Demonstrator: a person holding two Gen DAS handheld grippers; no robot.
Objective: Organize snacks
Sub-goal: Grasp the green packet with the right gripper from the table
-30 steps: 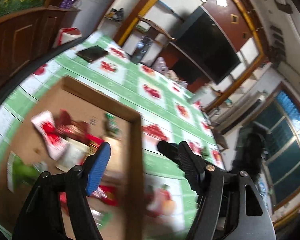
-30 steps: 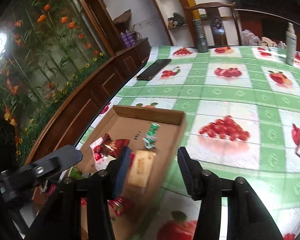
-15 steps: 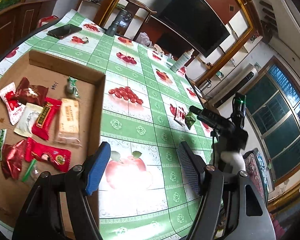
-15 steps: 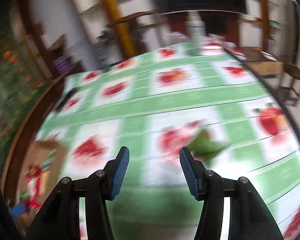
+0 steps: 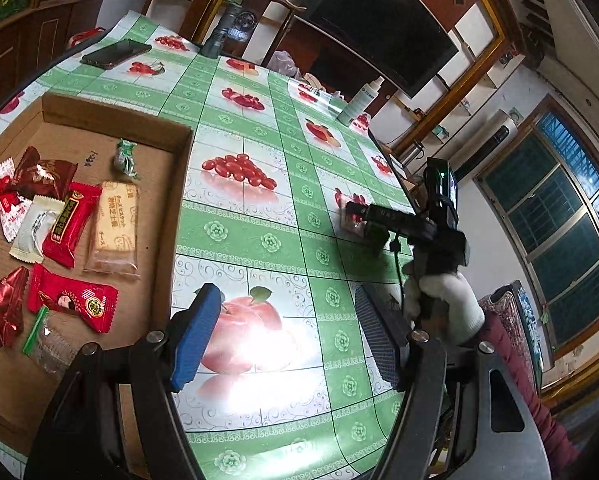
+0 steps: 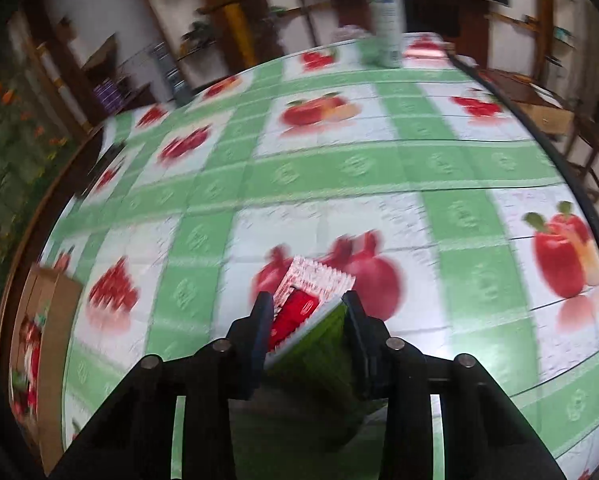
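Your left wrist view looks down over the left gripper (image 5: 287,336) across the tablecloth (image 5: 259,236), box (image 5: 181,184) to its left, right wrist view sits close above the cloth beyond the right gripper (image 6: 305,312), both share cloth, box and spray bottle (image 6: 385,16).

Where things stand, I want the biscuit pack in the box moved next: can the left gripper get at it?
Probably yes. The left gripper has open, empty jaws over the tablecloth beside the box. The biscuit pack lies uncovered on top, just past the low wall.
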